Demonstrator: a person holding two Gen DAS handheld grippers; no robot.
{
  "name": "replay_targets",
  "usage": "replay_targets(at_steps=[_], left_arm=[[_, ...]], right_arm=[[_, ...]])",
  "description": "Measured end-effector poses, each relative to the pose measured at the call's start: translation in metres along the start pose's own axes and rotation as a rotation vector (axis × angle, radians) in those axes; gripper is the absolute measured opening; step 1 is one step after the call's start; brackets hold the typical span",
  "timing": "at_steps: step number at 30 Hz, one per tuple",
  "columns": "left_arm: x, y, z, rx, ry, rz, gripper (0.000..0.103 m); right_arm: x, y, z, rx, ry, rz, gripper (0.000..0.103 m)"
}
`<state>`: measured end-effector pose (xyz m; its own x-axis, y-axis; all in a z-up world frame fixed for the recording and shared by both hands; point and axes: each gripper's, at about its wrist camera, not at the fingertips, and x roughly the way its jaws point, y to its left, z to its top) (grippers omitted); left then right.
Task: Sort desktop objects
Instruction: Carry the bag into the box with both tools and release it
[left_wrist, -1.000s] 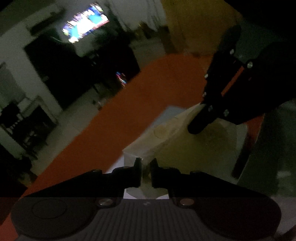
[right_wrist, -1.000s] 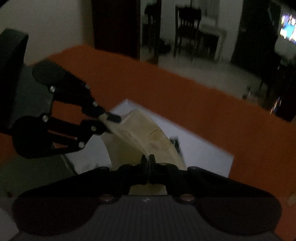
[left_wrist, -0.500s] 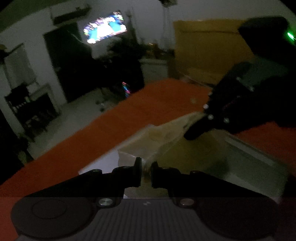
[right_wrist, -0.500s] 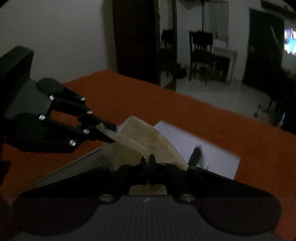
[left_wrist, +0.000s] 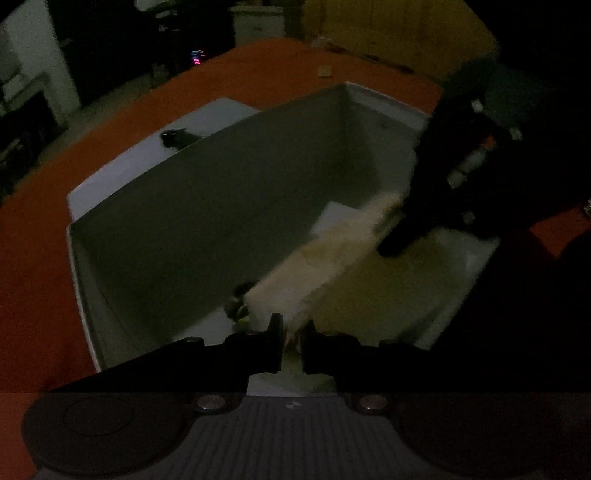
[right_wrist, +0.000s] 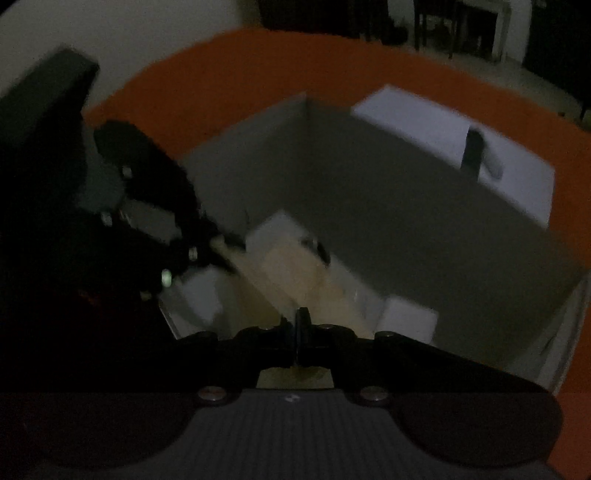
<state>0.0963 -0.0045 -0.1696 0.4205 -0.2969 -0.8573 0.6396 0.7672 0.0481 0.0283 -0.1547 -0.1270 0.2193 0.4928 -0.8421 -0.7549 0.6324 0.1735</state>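
Orange table (left_wrist: 33, 258); bag (left_wrist: 325, 258) now inside box (left_wrist: 184, 229).

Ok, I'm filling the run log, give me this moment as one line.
stage: lowering into box | left tool: shut on envelope | right tool: shut on envelope | envelope: inside white box | lighting: dim

A pale cream, flat paper envelope (left_wrist: 325, 254) (right_wrist: 295, 273) hung tilted inside an open white cardboard box (left_wrist: 207, 206) (right_wrist: 388, 206), above small white boxes (right_wrist: 406, 317) on its floor, blurred in dim light
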Motion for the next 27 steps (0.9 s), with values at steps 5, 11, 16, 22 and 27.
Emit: replay_targets(at_steps=[5, 11, 16, 22, 27], left_arm=[[0.016, -0.001, 0.003, -0.052, 0.014, 0.027, 0.008], [0.023, -0.004, -0.002, -0.087, 0.021, 0.039, 0.011], [0.017, -0.016, -0.006, -0.067, 0.012, 0.110, 0.031], [0.009, -0.029, -0.008, -0.023, -0.085, 0.225, 0.065], [-0.015, -0.033, -0.025, -0.056, -0.286, 0.257, 0.103]], right_arm=[[0.030, -0.013, -0.002, 0.015, 0.059, -0.036, 0.003], [0.053, -0.022, -0.001, 0.053, 0.095, -0.057, 0.004], [0.068, -0.038, 0.008, 0.074, 0.087, -0.069, 0.006], [0.061, -0.032, 0.009, 0.064, 0.013, -0.166, 0.058], [0.028, -0.023, -0.011, 0.111, -0.306, -0.270, 0.080]])
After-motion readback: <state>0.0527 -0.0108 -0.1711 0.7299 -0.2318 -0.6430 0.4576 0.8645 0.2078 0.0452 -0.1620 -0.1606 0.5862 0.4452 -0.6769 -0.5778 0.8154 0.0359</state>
